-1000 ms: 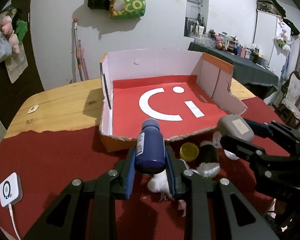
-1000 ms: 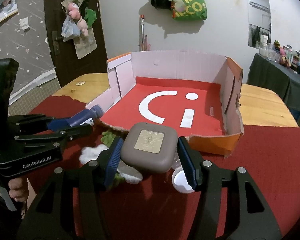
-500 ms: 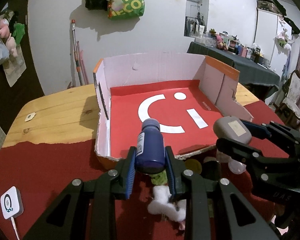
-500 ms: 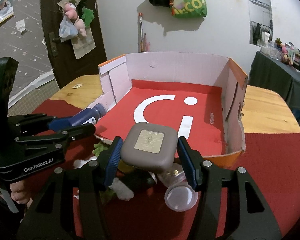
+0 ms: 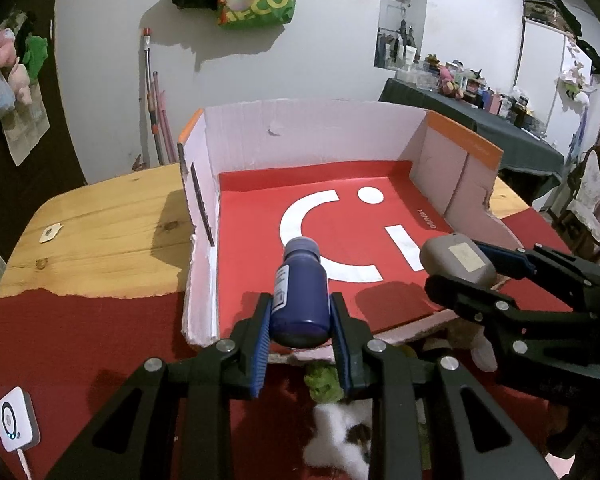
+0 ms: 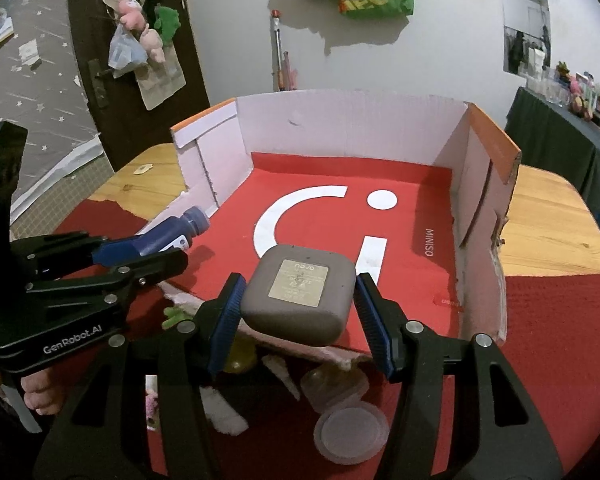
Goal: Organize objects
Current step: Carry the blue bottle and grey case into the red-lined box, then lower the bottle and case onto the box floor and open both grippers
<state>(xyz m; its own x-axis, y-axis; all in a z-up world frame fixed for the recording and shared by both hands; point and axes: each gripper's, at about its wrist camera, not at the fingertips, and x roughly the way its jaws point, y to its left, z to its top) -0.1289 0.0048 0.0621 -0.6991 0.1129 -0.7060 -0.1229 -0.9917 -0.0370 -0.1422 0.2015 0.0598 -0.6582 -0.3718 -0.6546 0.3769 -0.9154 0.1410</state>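
- Both grippers have carried their loads forward over the last second: the box (image 5: 316, 136) has grown larger in each view, and its torn near edge, which lay ahead of the fingers a second ago, now sits under them.
- My left gripper (image 5: 300, 320) is clamped on the bottle (image 5: 300, 292), which lies along the fingers with its cap pointing into the box, just over the red floor near the left wall.
- My right gripper (image 6: 296, 312) is clamped on the grey case (image 6: 298, 294), label up, hanging above the near edge at the middle of the box.
- For the task, I judge this the tail of the carry (both things are over the box but neither is set down), so lowering and releasing comes next.
- Left behind on the surface (image 6: 560, 340) under the grippers are the things not yet sorted: a clear lid (image 6: 350, 436), a green plush (image 5: 324, 380) and white fluff (image 5: 336, 436), all outside the box, close to its near edge.
- Nothing lies in the box so far.
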